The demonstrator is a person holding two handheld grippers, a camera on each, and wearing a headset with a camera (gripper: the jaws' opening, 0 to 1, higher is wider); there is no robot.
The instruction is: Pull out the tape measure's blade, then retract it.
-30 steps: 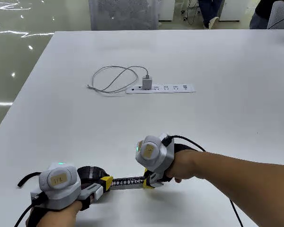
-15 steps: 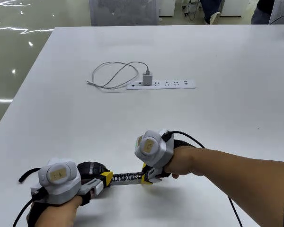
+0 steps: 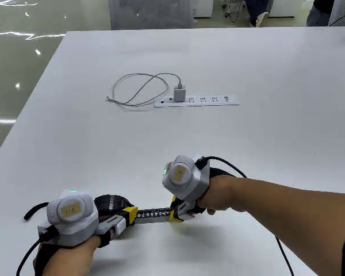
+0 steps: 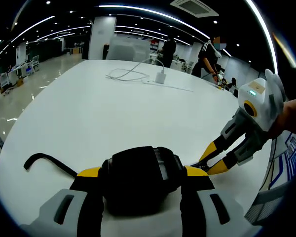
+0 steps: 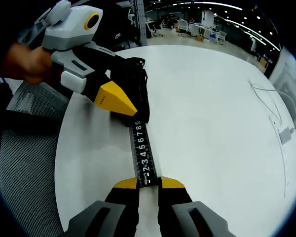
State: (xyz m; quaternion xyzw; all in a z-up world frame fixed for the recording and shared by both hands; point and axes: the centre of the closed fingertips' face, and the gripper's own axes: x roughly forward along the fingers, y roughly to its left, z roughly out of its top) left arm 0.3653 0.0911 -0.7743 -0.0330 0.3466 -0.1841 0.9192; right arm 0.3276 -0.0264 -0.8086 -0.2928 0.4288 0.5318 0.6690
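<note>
Tape measure (image 3: 111,205) — black case, at the near left of the table (image 3: 247,69), clamped between the jaws of the left gripper (image 3: 125,218). The left gripper view shows the yellow jaw tips pressed against both sides of the case.

Blade (image 5: 140,148) — drawn out of the case by a short stretch, with the printed side up and the low numbers readable in the right gripper view. Its long axis runs left to right along the near part of the table: the case is at the left end and the free tip points right. It looks about level. Whether it touches the tabletop cannot be told.

Right gripper (image 5: 149,182) — jaws closed together on the blade's tip, just right of the case and near the left gripper.

Progress, as judged — the pull-out has begun but looks only partly done, as little blade is showing. The rest of the draw and the whole retraction are left to do.

Also on the table, well apart at the far side: a white power strip (image 3: 202,101), a charger (image 3: 179,93) plugged into it, and a looped cable (image 3: 137,91) to its left.
</note>
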